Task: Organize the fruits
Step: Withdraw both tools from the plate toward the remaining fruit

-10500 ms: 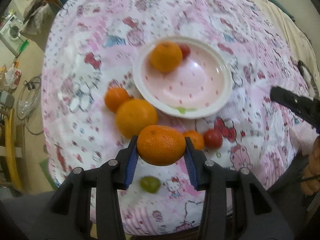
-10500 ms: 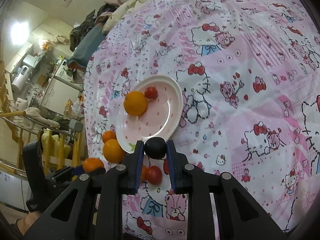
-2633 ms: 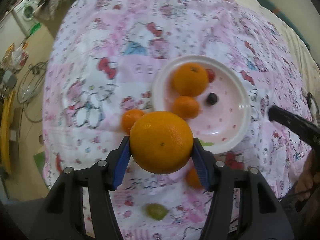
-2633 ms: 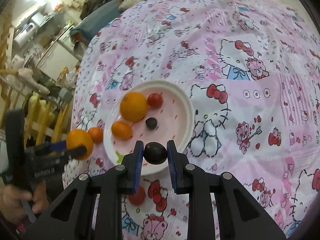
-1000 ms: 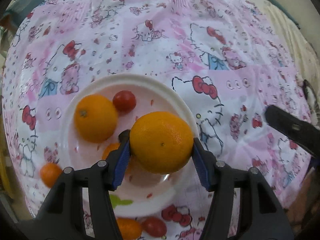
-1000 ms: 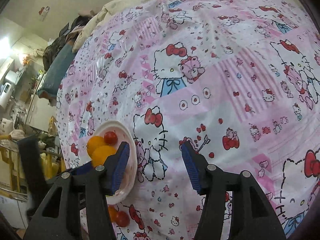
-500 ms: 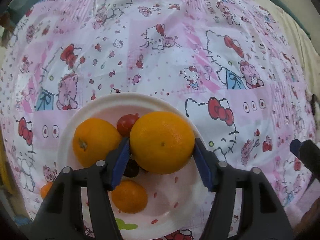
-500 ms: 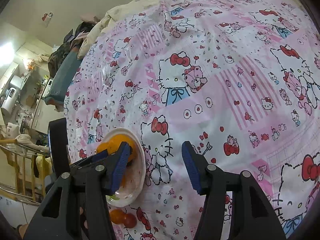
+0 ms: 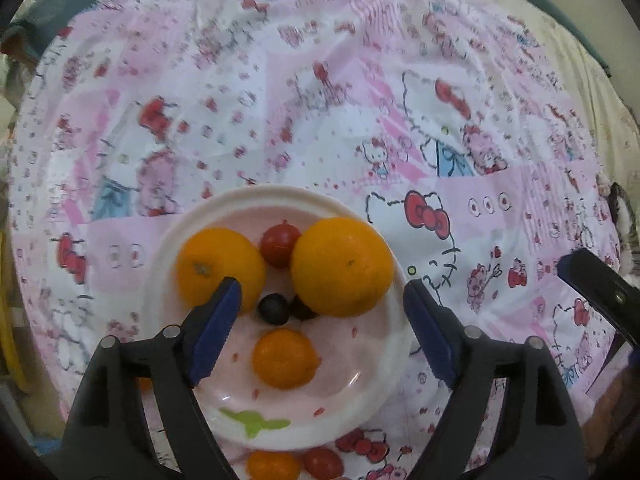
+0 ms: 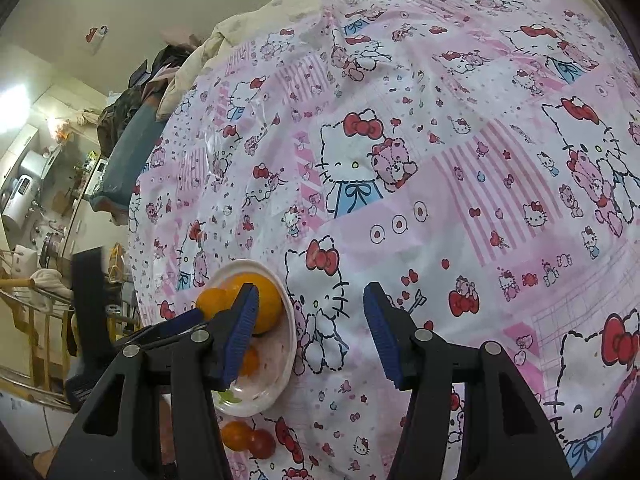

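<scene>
The left gripper [image 9: 320, 320], which clasped the big orange [image 9: 342, 266] a moment ago, is opening its jaws; the dimpled round fruit now sits free in the glossy white plate [image 9: 372, 396], just ahead of them, so that placement looks done. The right gripper [image 10: 310, 330] hangs released and empty over the crinkled plastic cloth [image 10: 440, 140], while a small orange [image 9: 272, 465] and smooth red tomato [image 9: 322, 462] wait off the plate, behind the left jaws.

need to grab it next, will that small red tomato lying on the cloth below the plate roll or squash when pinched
The red tomato looks round and smooth-skinned, so it will probably roll if nudged. It lies against a small orange, which may stop it on that side. Its glossy skin suggests it may slip or bruise under a hard pinch, so a gentle squeeze seems wiser.
</scene>
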{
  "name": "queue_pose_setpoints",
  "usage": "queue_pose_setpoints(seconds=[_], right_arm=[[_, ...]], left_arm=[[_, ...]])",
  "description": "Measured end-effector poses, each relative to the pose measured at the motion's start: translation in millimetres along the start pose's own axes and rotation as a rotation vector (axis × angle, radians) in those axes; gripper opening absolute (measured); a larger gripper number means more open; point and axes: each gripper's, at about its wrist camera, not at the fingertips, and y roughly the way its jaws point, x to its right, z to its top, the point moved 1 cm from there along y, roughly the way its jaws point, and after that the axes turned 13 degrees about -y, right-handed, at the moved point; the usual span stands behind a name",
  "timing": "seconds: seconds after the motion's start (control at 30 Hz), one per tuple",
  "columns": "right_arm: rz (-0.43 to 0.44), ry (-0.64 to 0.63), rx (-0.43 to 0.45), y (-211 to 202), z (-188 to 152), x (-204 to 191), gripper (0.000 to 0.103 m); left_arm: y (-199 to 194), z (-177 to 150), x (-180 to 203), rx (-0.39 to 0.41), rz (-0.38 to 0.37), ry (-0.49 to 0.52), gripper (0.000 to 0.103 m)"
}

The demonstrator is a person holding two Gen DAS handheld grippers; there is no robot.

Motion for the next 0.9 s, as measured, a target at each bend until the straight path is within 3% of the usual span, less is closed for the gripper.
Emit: queue_pose_setpoints(seconds=[0.27,0.6,0.9], right_arm=[[0.003,-0.039,-0.015,0,-8,-16,0.058],[0.020,-0.086,-0.046,-4,-34,-49,0.058],[0.025,-0.091,-0.115,7,-79,-67,0.058]], left_arm=[[-50,-16,-47,0.092,0.017,-0.026,0.081],[-69,-56,-122,0.086,0.008,-0.139,0.081],[-78,-82,-155,0.102,0.003,-0.179,0.081]])
